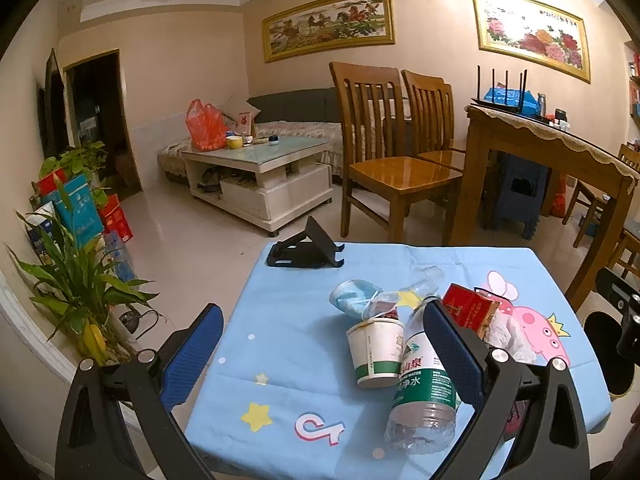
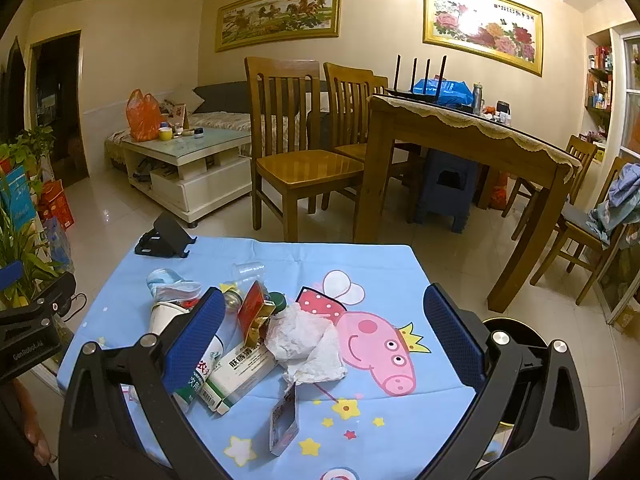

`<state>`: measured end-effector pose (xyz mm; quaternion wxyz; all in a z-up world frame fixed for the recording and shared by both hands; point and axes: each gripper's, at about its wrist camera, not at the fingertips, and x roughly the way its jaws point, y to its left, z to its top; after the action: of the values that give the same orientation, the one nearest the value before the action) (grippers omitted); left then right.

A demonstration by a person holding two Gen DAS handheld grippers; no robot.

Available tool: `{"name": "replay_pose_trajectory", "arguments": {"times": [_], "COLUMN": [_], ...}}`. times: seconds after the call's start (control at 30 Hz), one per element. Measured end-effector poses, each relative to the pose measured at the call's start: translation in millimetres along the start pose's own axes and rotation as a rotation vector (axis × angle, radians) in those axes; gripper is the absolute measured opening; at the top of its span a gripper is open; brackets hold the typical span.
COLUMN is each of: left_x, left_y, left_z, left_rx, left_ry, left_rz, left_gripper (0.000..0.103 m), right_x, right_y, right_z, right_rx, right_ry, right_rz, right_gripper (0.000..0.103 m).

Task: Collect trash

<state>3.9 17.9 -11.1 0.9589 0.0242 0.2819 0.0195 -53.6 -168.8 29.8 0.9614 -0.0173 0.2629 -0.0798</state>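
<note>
Trash lies on a small table with a blue cartoon cloth (image 1: 288, 344) (image 2: 380, 264). In the left wrist view: a white paper cup (image 1: 376, 350), a clear water bottle (image 1: 424, 392) lying down, a blue face mask (image 1: 356, 294), a red carton (image 1: 470, 308), a clear plastic cup (image 1: 428, 276). In the right wrist view: crumpled tissue (image 2: 308, 344), a white-green medicine box (image 2: 236, 376), the red carton (image 2: 252, 308), a small wrapper (image 2: 285, 426), the mask (image 2: 168, 282). My left gripper (image 1: 324, 344) is open above the table, empty. My right gripper (image 2: 320, 340) is open over the tissue, empty.
A black phone stand (image 1: 306, 250) sits at the table's far edge. A dark bin (image 1: 608, 352) (image 2: 516, 332) stands right of the table. Wooden chairs (image 2: 300, 152), a dining table (image 2: 472, 140), a coffee table (image 1: 256, 172) and potted plants (image 1: 76, 288) surround it.
</note>
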Motion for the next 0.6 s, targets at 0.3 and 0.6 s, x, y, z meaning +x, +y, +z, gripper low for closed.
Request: {"name": "replay_pose_trajectory", "arguments": {"times": [0.3, 0.6], "left_x": [-1.8, 2.4], "left_y": [-11.3, -0.8], "left_z": [0.7, -0.3], "left_rx": [0.039, -0.015], "left_ry": [-0.019, -0.050], "left_rz": [-0.012, -0.034], "left_gripper": [0.097, 0.097], "right_x": [0.6, -3.3], "right_y": [1.4, 2.7], "right_z": [-0.8, -7.0], "right_rx": [0.008, 0.026], "right_ry": [-0.003, -0.037], "right_rz": [0.005, 0.024], "right_gripper": [0.098, 0.098]}}
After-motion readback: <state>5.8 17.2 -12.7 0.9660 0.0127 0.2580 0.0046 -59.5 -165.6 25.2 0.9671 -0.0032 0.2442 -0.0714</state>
